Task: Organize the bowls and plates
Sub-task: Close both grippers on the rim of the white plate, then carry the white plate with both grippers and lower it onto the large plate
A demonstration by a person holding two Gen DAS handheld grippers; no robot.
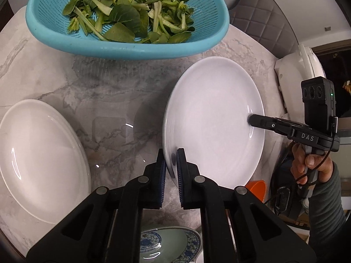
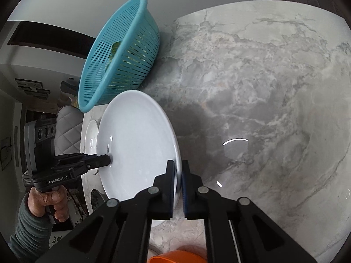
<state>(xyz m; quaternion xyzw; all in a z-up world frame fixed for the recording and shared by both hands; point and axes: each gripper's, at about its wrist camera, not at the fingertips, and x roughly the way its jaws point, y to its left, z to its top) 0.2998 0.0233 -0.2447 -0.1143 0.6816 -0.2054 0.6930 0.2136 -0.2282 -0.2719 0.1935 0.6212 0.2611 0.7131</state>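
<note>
A home kitchen or dining area is suggested; a grey-veined marble tabletop (image 2: 252, 76) is seen, on which a blue plastic colander (image 1: 122, 43) filled with cut leafy greens (image 1: 129, 11) has been set; white plates (image 1: 39, 160) and a blue-patterned bowl (image 1: 171, 245) are laid about it; an orange bowl (image 2: 175, 258) is partly seen at the table's edge; a quilted grey chair back (image 1: 263, 17) is placed at the far side; a white appliance (image 1: 298, 65), of a kind that cannot be told, is seen beyond the chair.

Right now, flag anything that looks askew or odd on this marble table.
The round white plate is tilted up off the marble table, pinched at opposite rims by the left claw and the right claw. Nothing looks spilled or broken.
</note>
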